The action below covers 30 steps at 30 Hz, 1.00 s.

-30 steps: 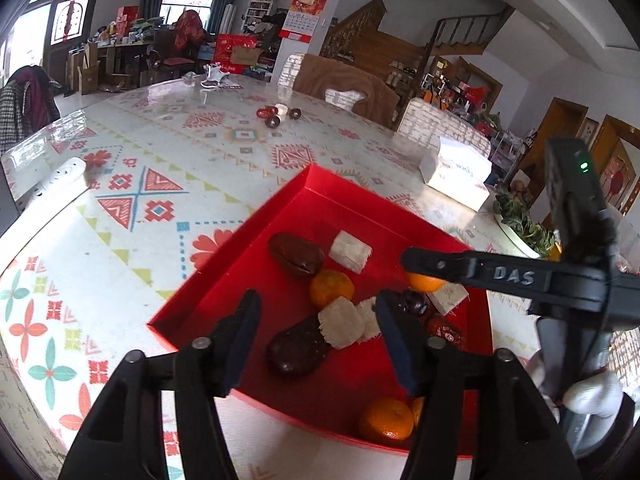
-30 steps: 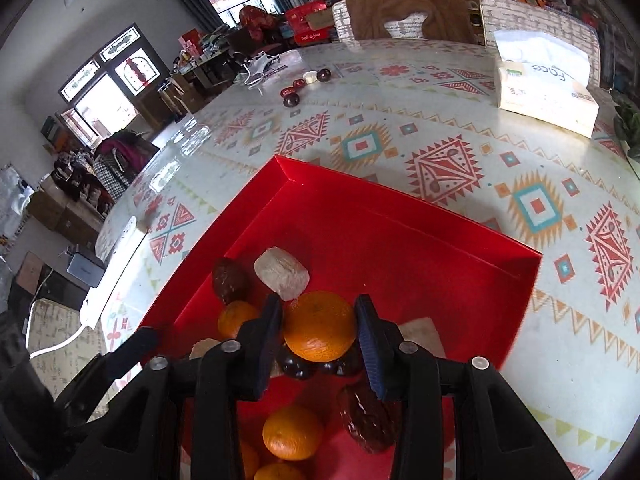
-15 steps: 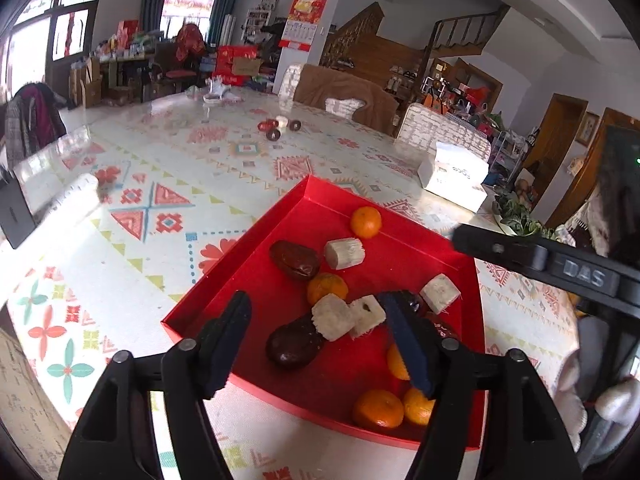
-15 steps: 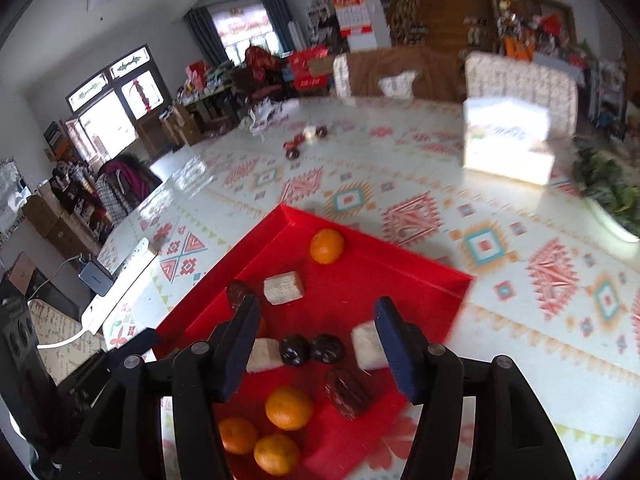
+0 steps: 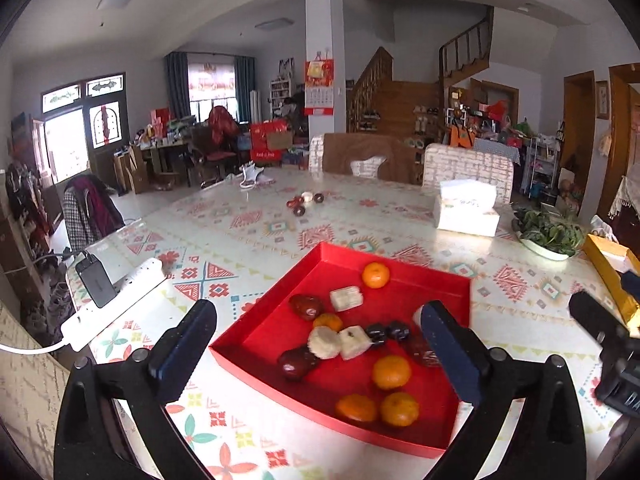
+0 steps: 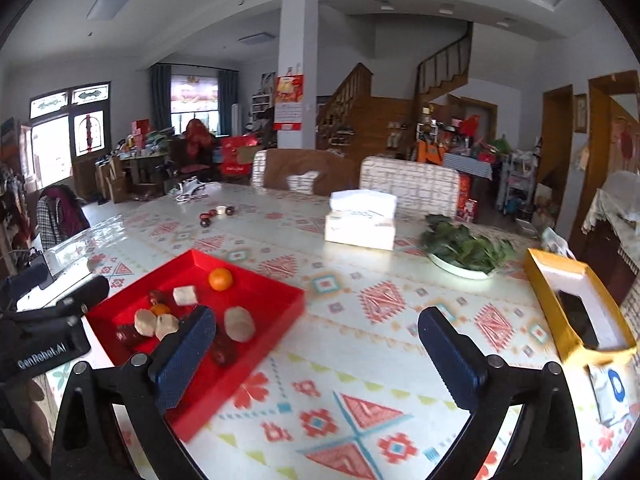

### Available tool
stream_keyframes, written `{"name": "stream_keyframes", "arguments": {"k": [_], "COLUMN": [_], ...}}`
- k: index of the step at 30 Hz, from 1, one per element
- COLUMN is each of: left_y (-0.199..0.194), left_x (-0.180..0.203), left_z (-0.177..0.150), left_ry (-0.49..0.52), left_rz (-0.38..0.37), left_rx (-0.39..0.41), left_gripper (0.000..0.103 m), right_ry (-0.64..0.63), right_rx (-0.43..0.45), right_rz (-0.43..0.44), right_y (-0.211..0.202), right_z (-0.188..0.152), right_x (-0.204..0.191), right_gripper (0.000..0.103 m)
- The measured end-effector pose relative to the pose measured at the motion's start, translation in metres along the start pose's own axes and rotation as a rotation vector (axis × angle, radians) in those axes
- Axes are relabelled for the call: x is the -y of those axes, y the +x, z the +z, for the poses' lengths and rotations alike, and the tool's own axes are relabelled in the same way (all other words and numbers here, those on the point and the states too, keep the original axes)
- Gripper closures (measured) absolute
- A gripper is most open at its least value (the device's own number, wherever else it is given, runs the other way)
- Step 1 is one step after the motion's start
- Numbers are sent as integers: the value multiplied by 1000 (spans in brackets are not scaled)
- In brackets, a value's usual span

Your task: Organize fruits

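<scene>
Orange mandarins (image 5: pixel 391 372) ahead of the released, empty left hand-held gripper (image 5: pixel 320 354): light, round, roll-prone; grasp across the middle.

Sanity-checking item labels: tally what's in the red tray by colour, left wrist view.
Orange fruits: 5
Pale chunks: 4 (one partly hidden)
Dark red or brown fruits: 5
Total: 14

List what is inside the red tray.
In the red tray: five oranges, one apart at the far side, pale cake-like blocks, and dark red dates. The left gripper's finger covers part of the right side.
</scene>
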<state>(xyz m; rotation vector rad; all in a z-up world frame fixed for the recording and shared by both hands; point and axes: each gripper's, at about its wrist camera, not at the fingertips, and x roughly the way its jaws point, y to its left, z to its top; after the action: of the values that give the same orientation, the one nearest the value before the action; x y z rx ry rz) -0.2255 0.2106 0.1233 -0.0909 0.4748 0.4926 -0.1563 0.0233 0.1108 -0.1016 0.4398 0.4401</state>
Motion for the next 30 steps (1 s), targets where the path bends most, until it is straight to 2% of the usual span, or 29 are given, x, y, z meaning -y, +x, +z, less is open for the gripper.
{"name": "stream_keyframes", "arguments": {"k": [6,10,17,30], "left_y": [-22,-28,-33,-15], "left_x": [21,31,46,61], "left_z": [0,-2,-7,-18], "left_ry": [11,20,51,87], "left_rz": [12,16,2,-36], "left_rx": [31,35,27,-49], "left_gripper": [1,1,1,1], "right_ry": [153,162,184,241], "right_rx": [-4,-21,-18,-88], "right_rz": [33,13,33,22], "right_y": [-17,-21,-28,-13], "right_z": [-23,-34,-41,-54], "right_x": [38,50,56,66], "right_gripper": [0,0,0,0]}}
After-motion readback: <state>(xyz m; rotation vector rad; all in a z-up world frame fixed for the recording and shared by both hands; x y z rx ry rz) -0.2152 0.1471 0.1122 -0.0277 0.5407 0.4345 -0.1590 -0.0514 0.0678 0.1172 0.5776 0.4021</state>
